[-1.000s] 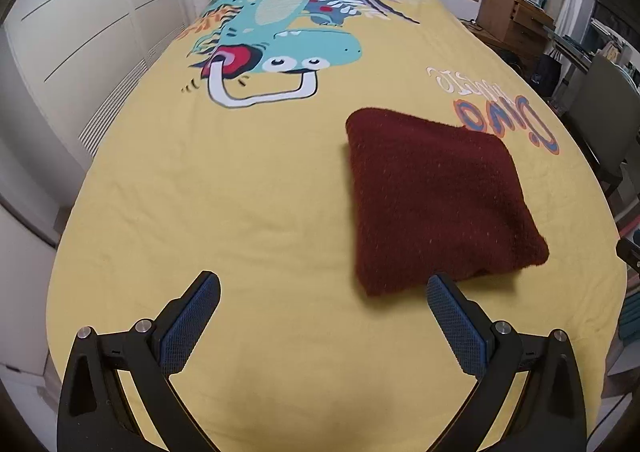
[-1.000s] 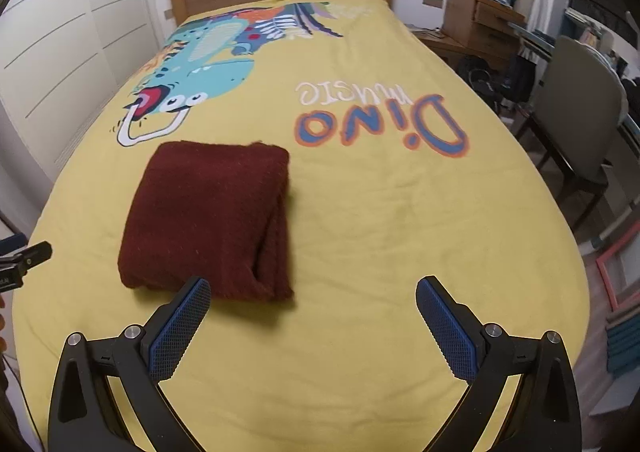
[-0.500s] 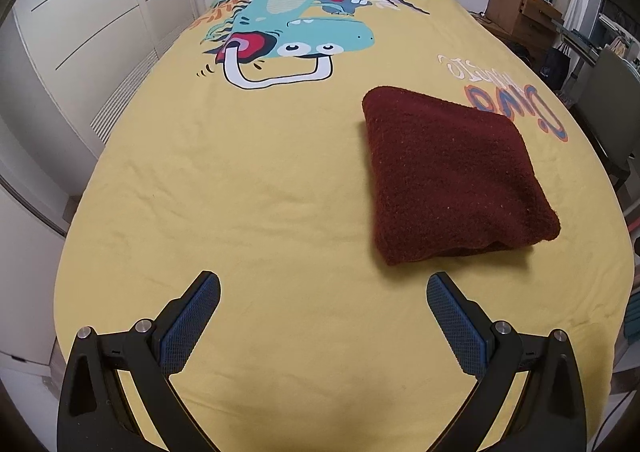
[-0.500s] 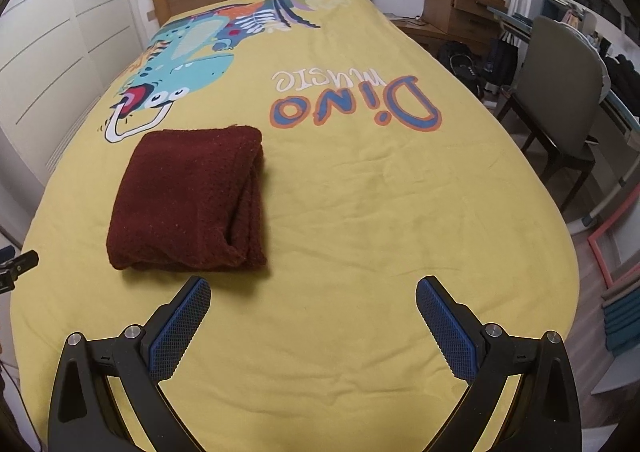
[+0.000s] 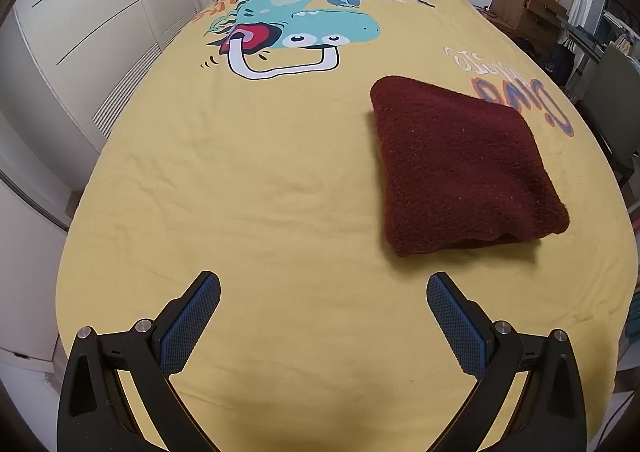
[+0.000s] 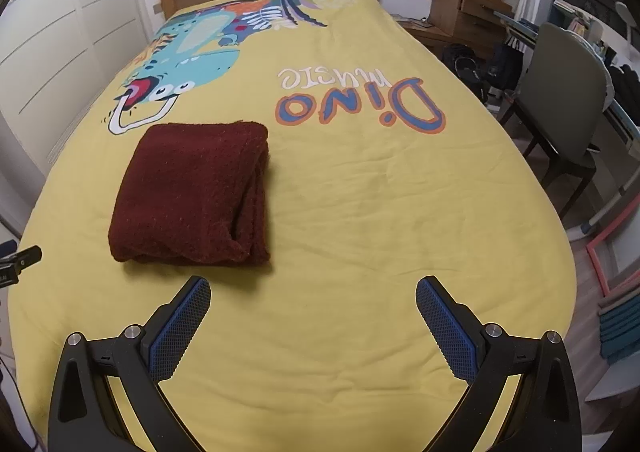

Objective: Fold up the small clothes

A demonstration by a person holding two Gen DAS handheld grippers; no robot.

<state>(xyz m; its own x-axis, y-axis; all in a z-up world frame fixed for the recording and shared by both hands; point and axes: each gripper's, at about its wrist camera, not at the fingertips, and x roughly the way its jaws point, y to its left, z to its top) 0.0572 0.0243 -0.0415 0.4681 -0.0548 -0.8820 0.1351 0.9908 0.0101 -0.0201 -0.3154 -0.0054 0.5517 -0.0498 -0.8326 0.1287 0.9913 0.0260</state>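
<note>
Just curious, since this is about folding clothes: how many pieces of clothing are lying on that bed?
1. A dark red fuzzy garment, already folded, lies on the yellow bedspread below the dinosaur print. More could lie beyond the camera's view.

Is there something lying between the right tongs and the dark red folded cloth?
Nothing visible. Only bare yellow bedspread lies between the open right tongs and the dark red folded cloth, which sits ahead, slightly left.
</note>
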